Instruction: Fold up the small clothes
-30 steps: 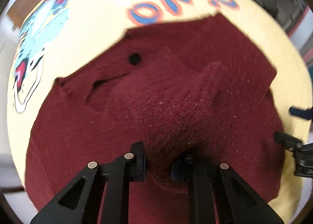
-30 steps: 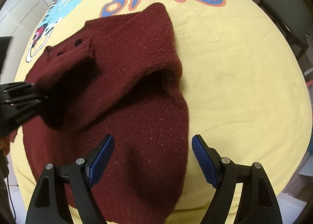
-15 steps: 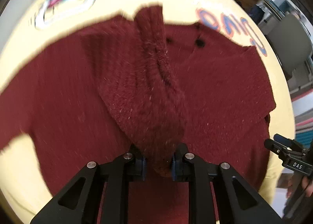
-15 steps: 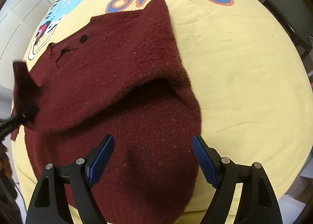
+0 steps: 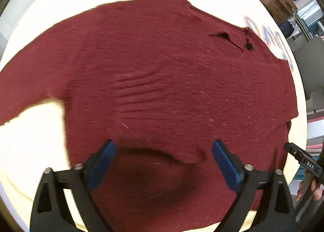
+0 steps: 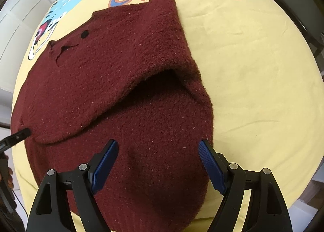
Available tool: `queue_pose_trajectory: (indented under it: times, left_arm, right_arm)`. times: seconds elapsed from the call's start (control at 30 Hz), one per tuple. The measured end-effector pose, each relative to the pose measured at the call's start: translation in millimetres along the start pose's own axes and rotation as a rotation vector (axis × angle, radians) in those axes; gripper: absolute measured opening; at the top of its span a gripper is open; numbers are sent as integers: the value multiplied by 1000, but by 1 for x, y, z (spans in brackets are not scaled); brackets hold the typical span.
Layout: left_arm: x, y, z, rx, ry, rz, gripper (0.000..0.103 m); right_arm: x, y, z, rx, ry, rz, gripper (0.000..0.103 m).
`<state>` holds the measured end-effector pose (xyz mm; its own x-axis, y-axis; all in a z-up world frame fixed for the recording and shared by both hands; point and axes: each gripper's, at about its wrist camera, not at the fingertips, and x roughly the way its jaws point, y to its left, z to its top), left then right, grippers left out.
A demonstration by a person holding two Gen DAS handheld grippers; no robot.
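— While the left gripper (image 5: 162, 163) is pointed down at the cloth, how are its jaws seen?

— They are opening — nothing is pinched between the 2 blue pads (image 5: 103, 163); only the maroon sweater (image 5: 172, 82) is seen lying below them.

— And the right gripper (image 6: 157, 163)?

— Its jaws are held apart above the sweater's lower part, nothing clamped. The sweater is spread on a yellow printed sheet (image 6: 253, 59), 1 sleeve (image 6: 166, 35) folded across the body, a black button (image 6: 84, 33) near the collar.
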<state>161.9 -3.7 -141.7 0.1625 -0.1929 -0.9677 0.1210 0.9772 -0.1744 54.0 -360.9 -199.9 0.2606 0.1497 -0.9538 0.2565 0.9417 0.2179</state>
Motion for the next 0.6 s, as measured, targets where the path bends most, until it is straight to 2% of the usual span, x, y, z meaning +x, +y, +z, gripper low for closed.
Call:
queue_pose_trajectory:
  times: [0.13,0.27,0.4,0.47,0.5,0.53,0.6]
  left_arm:
    - [-13,21,7,-6,-46,63,95]
    - [-3,34,17,-66,-17,2,95]
    - [19,33,20,-62,20,-41,95]
    - [33,24,24,-51,36,-42,94]
    - [41,19,26,-41,45,-17,94]
    - [47,15,28,-25,46,5,92]
    - [55,4,28,21,41,24,79]
  right_arm:
    - [-1,2,0,-16,-2,-14,82]
    - [-1,4,2,-14,-8,-14,82]
    - [-1,8,1,-22,-4,-15,82]
    - [0,9,1,-27,0,-18,82]
    - [1,9,2,-27,3,-20,82]
    - [1,9,2,-26,4,-22,82]
    - [0,8,2,-24,6,-25,82]
